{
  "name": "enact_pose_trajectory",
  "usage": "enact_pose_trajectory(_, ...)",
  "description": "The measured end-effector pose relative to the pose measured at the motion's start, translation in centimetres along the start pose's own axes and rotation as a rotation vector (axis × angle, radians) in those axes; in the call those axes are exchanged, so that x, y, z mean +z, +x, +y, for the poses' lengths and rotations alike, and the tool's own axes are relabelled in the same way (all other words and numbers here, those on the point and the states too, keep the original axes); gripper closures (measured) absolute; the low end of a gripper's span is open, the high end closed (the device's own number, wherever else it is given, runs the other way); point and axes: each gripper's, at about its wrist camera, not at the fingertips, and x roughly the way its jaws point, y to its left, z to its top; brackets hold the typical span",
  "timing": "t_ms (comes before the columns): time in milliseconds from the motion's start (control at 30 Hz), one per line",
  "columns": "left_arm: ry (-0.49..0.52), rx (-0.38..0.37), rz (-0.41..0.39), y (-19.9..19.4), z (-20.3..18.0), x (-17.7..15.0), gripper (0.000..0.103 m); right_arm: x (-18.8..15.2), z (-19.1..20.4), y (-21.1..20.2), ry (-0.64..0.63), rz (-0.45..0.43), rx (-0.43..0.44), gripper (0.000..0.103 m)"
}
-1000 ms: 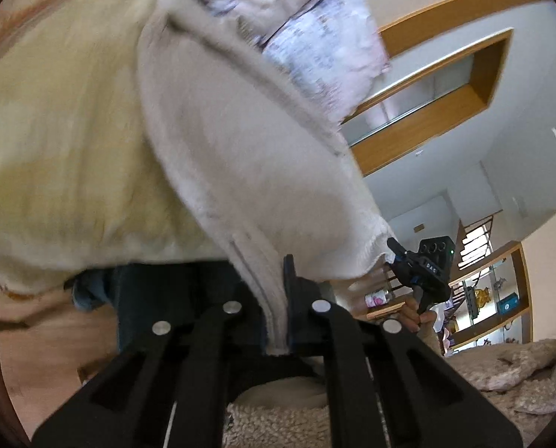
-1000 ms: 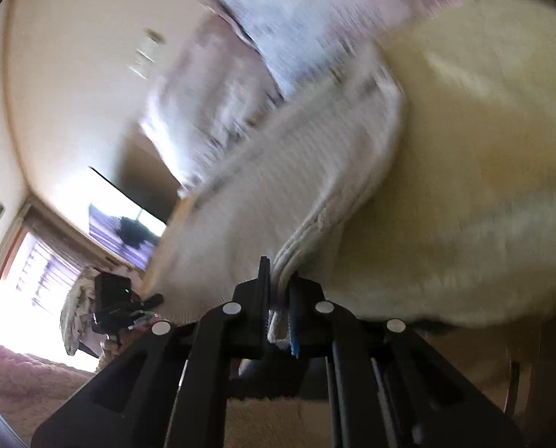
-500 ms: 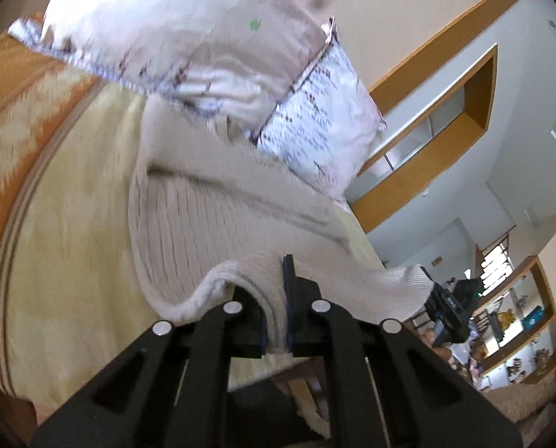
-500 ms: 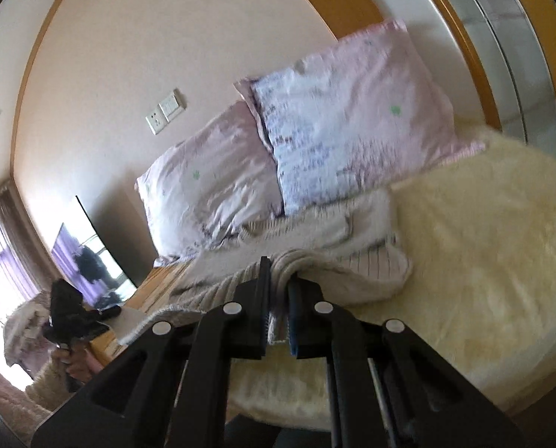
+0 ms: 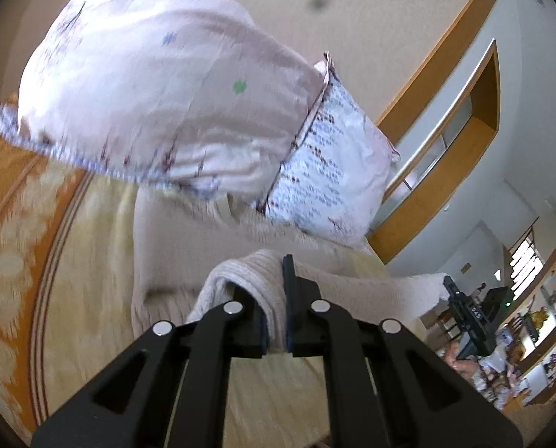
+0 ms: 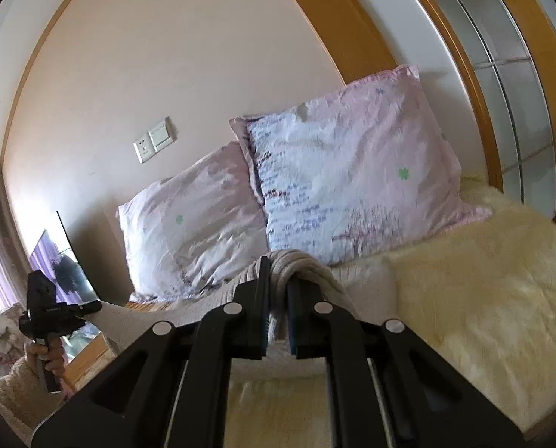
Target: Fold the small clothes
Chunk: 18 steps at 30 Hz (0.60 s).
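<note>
Here, we list what both wrist views show.

Left gripper [image 5: 276, 298]: we see its two black fingers clenched on a bunched fold of the cream knitted garment [image 5: 188, 261], which fills the narrow gap between them.

Right gripper [image 6: 278, 295]: we see it clamped on another bunched fold of the same garment [image 6: 308, 265], which arches over its fingertips.

Garment: beyond the left gripper it spreads flat across the bed toward the pillows; to that gripper's right, a stretch of it runs to the other gripper, seen small and held in a hand [image 5: 461, 362].

Bed cover [image 5: 91, 298]: pale yellow with an orange patterned border, lying under the garment and to the left of the left gripper. From the right gripper it looks fluffy and cream-yellow [image 6: 483, 298], reaching out to that gripper's right.

Pillows: two, pink and white with small flower prints, straight ahead of both grippers, leaning on the wall; the pink pillow [image 5: 166, 86] overlaps the white printed pillow [image 5: 330, 171].

Wall switch [image 6: 154, 143]: above the pillows, up and left of the right gripper.

Television [image 6: 61, 261]: far left of the right gripper, behind the hand [image 6: 48, 354] that holds the other gripper.
</note>
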Motion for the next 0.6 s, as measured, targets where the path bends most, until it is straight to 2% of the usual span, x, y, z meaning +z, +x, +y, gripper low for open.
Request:
enact_pose_trajectory(233, 0.061, 0.041, -0.063, 3.3, -0.6, 5.7, 0.097, 3.9, 0.3, 4.7, -0.043, -0.025, -0.052, 0.095)
enact_pose_trajectory(333, 0.031, 0.060, -0.060, 6.0, 0.8, 7.1, 0.097, 4.3, -0.6, 7.6, -0.032, -0.002, -0.102, 0.095)
enact_pose_trajectory(400, -0.009, 0.087, -0.025, 8.5, 2.6, 7.0, 0.097, 3.8, -1.6, 9.7, -0.015, 0.032, -0.136, 0.095)
enact_pose_trajectory(500, -0.044, 0.140, 0.039, 12.0, 4.9, 6.2, 0.097, 2.3, -3.2, 13.4, 0.022, 0.133, -0.183, 0.095)
enact_pose_trajectory(600, -0.105, 0.162, 0.097, 14.6, 7.1, 5.4, 0.097, 0.9, -4.5, 16.5, 0.050, 0.233, -0.220, 0.095)
